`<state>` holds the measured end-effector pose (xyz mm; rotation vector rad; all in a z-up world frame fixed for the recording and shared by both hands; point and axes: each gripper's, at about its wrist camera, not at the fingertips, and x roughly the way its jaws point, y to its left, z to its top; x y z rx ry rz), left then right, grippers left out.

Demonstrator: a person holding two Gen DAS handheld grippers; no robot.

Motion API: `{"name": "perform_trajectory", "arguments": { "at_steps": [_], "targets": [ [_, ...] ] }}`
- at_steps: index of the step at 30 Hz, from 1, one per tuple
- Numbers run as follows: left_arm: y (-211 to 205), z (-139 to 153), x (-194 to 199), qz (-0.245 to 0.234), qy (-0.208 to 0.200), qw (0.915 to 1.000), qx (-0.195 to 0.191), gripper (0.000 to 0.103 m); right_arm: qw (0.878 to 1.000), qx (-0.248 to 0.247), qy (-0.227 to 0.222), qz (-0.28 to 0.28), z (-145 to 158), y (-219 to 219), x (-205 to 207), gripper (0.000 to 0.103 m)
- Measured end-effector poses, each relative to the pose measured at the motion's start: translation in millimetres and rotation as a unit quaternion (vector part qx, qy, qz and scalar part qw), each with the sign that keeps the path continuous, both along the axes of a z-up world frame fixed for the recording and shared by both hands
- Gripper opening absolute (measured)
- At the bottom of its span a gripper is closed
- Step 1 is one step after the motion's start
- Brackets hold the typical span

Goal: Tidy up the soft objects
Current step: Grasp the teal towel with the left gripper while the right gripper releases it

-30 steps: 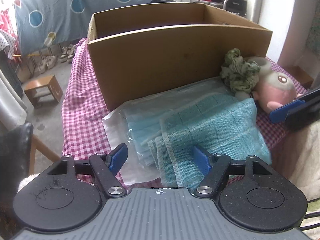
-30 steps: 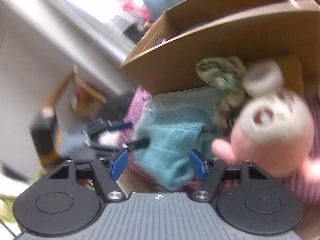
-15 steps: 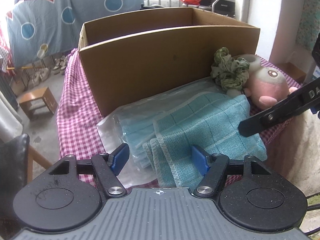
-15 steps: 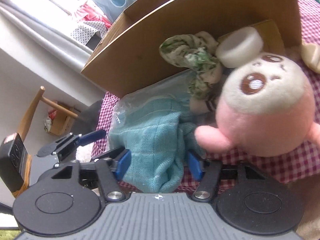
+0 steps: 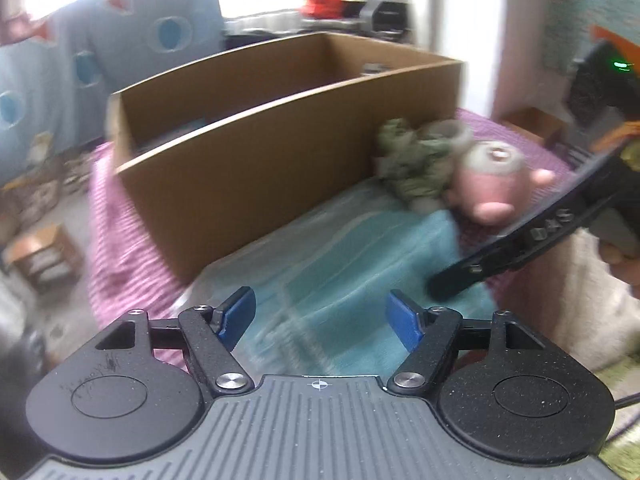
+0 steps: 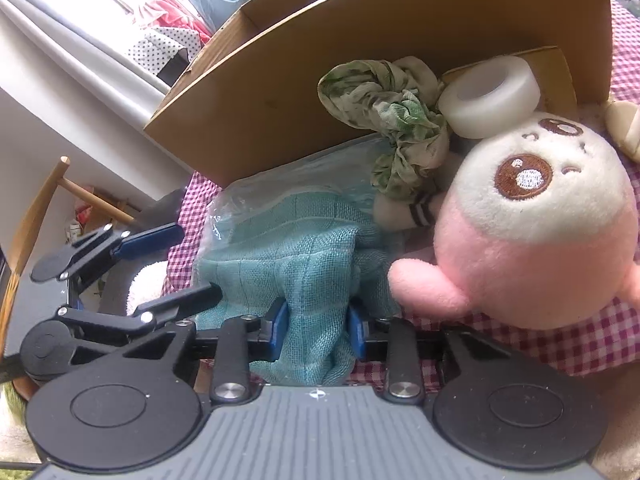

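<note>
The right wrist view shows the right gripper [image 6: 316, 330] pinching a bunched fold of the teal towel [image 6: 304, 264], which lies on the checked cloth [image 6: 560, 340] in front of the box [image 6: 360, 60], with the pink plush [image 6: 532, 240], green scrunchie [image 6: 392, 120] and white tape roll [image 6: 490, 96] just to its right. The left wrist view, heavily blurred, adds the open inside of the box [image 5: 240, 92] and shows the left gripper [image 5: 322, 318] spread wide over the towel's near edge, gripping nothing. Only there does the right gripper's black finger [image 5: 516, 240] appear from outside, slanting down onto the towel [image 5: 340, 264] beside the plush [image 5: 488, 176].
</note>
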<state>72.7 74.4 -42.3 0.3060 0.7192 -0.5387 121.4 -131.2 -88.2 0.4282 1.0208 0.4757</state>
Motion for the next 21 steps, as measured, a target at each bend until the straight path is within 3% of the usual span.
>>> {"name": "perform_trajectory", "arguments": {
  "at_steps": [4,9,16,21],
  "targets": [
    [-15,2,12,-0.091,0.034,0.9952,0.001,0.072,1.0,0.023,0.007,0.005,-4,-8,3,0.034],
    [-39,-6,35,-0.179,0.089,0.9793,0.032,0.071,0.999,0.042,0.007,0.018,-7,-19,7,0.034],
    [-65,-12,62,-0.259,0.152,0.9507,0.076,0.068,0.998,0.043,-0.016,0.049,-5,-25,10,0.029],
    [-68,-12,80,-0.266,0.208,0.9387,0.07,0.052,0.997,0.043,-0.041,0.055,3,-24,5,0.027]
  ]
}}
